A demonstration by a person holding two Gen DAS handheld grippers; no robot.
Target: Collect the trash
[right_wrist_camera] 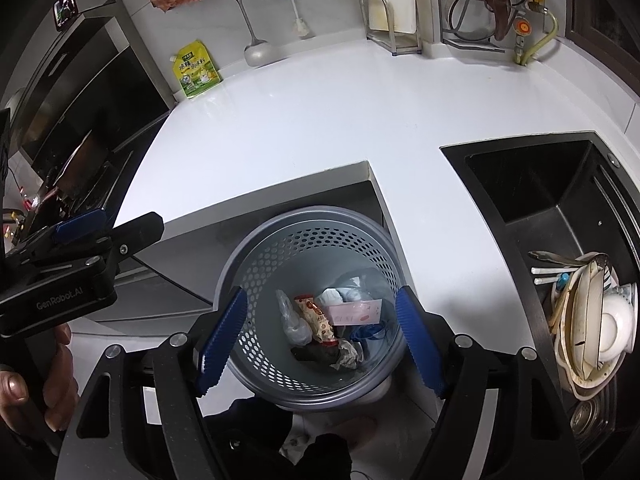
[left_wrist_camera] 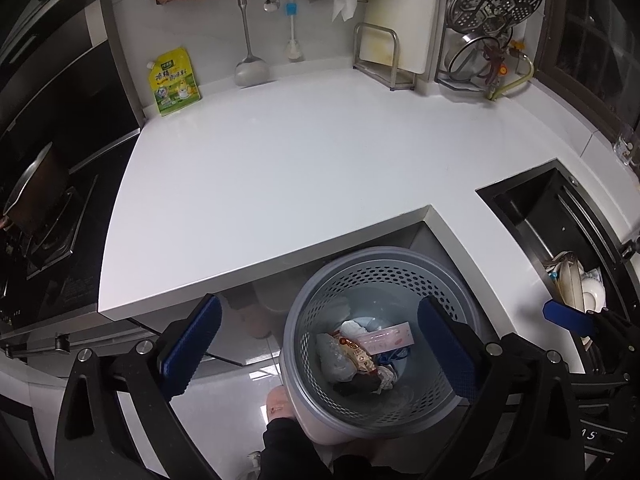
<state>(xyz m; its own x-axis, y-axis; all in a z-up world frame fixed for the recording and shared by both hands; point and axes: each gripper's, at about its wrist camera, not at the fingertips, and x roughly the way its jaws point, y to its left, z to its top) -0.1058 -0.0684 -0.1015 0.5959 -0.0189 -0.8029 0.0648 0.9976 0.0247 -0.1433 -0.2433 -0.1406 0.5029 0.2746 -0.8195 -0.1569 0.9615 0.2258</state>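
Across the back of the kitchen runs the white countertop (left_wrist_camera: 280, 168), with the dark sink (right_wrist_camera: 532, 184) sunk into its right end and dirty dishes (right_wrist_camera: 596, 320) piled at the sink's near side. Left of the counter sits the black stove (left_wrist_camera: 52, 220). Against the back wall a yellow-green pouch (left_wrist_camera: 175, 84) leans upright, and a metal spatula (left_wrist_camera: 248, 40) hangs near it.

Below the counter's notched edge stands the grey perforated trash bin (left_wrist_camera: 360, 280) on the pale floor, and I am looking straight down into it. At its bottom lies the collected trash (right_wrist_camera: 332, 320): a clear crumpled bag, a red-and-tan wrapper, a pink slip of paper, some white tissue and a blue tangle.

My left gripper (left_wrist_camera: 320, 344) hangs above the bin with its blue pads spread wide and nothing between them. My right gripper (right_wrist_camera: 324, 340) hangs over the bin too, jaws apart and empty.
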